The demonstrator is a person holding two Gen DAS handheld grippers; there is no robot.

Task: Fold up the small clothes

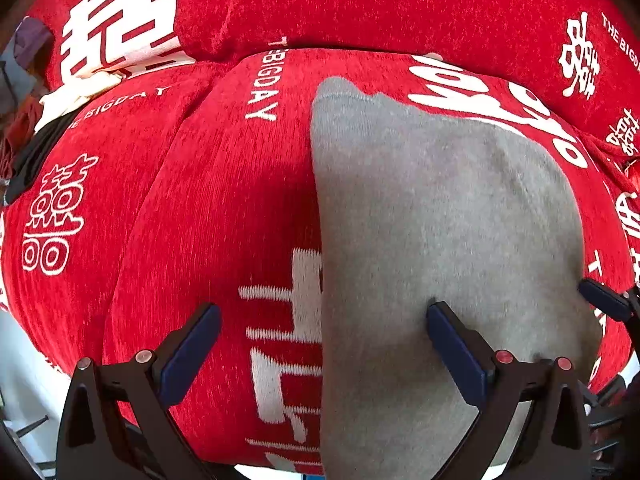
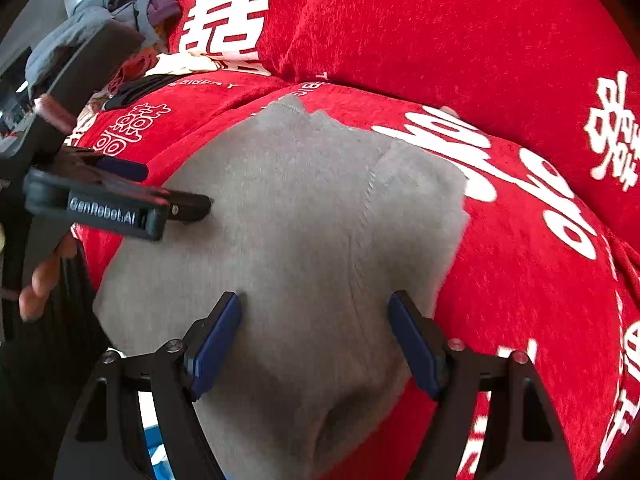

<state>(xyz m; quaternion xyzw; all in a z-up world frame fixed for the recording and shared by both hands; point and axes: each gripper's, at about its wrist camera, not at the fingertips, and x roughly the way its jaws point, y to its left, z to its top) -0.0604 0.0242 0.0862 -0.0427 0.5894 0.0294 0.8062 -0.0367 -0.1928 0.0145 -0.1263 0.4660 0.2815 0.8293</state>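
A small grey garment (image 1: pixel 440 220) lies spread flat on a red sofa cover (image 1: pixel 224 200) printed with white characters. My left gripper (image 1: pixel 324 320) hangs open just above it, straddling the garment's left edge: one blue pad is over red fabric, the other over grey cloth. My right gripper (image 2: pixel 316 308) is open too, with both pads over the garment (image 2: pixel 300 208) near its front part and nothing pinched. The left gripper (image 2: pixel 176 188) also shows at the left of the right wrist view, over the garment's left side, held by a person's hand (image 2: pixel 40 280).
A red back cushion (image 2: pixel 440 32) rises behind the seat. A heap of mixed clothes (image 2: pixel 120 4) lies at the far left end of the sofa. The seat's front edge drops to a pale floor (image 1: pixel 20 380) at the lower left.
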